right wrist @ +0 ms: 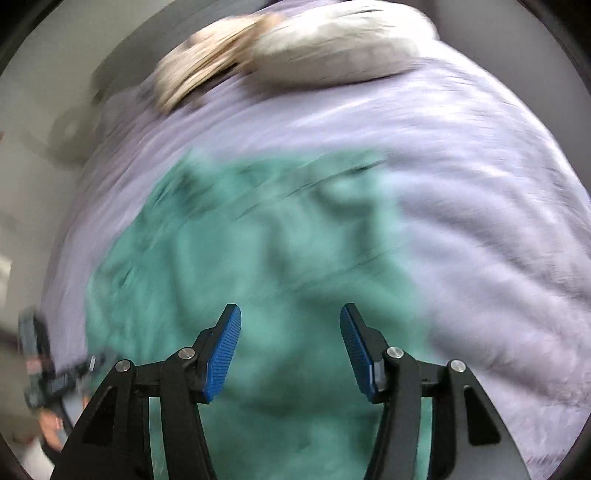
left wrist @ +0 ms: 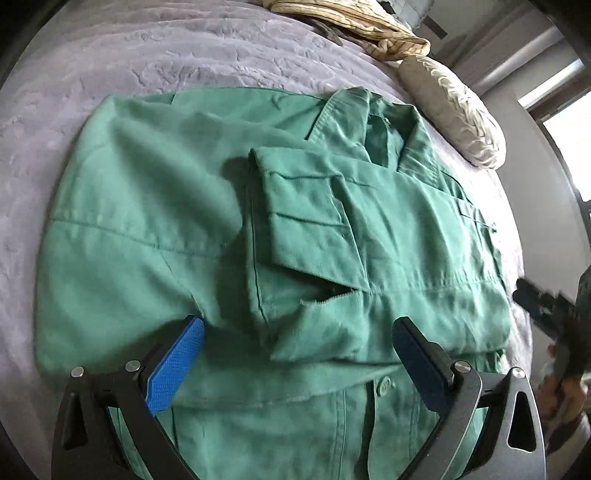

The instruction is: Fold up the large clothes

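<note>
Both the left gripper (left wrist: 299,332) and the right gripper (right wrist: 290,325) hang wide apart and empty over the green work shirt (left wrist: 192,206) spread beyond their fingertips on the bed, probably soft, limp cotton best pinched at a hem.

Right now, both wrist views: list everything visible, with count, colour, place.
green shirt: 1, green, spread on the bed, one sleeve folded across the front
bedspread: 1, lilac, under the shirt
pillow: 1, off-white, far right of the bed
striped cloth: 1, beige, bunched beyond the pillow
window: 1, bright, right edge
left gripper: 1, black with blue pads, open above the shirt's near edge
right gripper: 1, same colours, open over the shirt; view blurred
</note>
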Demonstrator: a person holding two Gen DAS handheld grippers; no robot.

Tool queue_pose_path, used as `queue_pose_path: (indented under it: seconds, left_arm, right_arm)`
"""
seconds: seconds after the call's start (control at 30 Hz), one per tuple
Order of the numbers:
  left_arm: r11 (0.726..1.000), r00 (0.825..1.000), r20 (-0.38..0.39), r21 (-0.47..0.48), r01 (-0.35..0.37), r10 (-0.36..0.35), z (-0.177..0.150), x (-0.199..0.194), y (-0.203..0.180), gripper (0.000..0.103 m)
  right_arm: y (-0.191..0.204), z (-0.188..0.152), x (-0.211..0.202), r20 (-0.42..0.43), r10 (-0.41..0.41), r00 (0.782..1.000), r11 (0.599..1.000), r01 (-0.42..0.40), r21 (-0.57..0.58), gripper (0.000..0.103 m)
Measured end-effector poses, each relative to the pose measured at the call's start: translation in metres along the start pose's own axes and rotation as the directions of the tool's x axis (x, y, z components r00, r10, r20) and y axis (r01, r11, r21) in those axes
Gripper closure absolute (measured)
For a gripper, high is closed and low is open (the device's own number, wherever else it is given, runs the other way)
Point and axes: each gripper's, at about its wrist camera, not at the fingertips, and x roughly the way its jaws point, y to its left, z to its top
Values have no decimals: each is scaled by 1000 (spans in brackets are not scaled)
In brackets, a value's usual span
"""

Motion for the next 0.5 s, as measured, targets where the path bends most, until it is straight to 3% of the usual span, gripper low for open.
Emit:
queue_pose_path:
  seconds: [0.07,0.23,0.27,0.3,0.33,0.37,0.4,0.43,0.5]
  left_arm:
    - [1000,1000,8,7,-12,12,2,-1,-3,11]
    - [1000,1000,-5,14,-22,22,2,3,-4,12]
    - [999,999,-7,17,-32,32,3,5,-5,29]
    - [999,999,-18,26,-48,49,4,10,-8,39]
    - [998,998,-22,29,-64,65,5,12,-9,55]
    - [996,996,-16,26,-87,87,6,12,-10,67]
    - [996,996,-8,21,-90,90,7,10,-10,74]
    - [997,997,-2,12,-76,76,9,7,-8,81]
    - [998,998,15,4,-56,56,10,0,-7,81]
  right_arm:
    - [-33,21,3,21,4,1000,994,-7,109,43]
    - [-71,61,44,26,153,988,940,-154,303,43]
    - [-75,66,50,19,187,982,930,-184,320,43]
    - [-75,71,64,0,224,975,917,-211,338,43]
    - [-79,74,70,-17,238,971,911,-217,351,47]
    - [-79,76,77,-33,252,967,906,-224,358,80]
    - [-76,78,84,-64,256,965,909,-218,354,99]
    - [-70,79,87,-79,239,968,920,-200,336,99]
    - [-54,83,74,-36,195,980,956,-182,230,99]
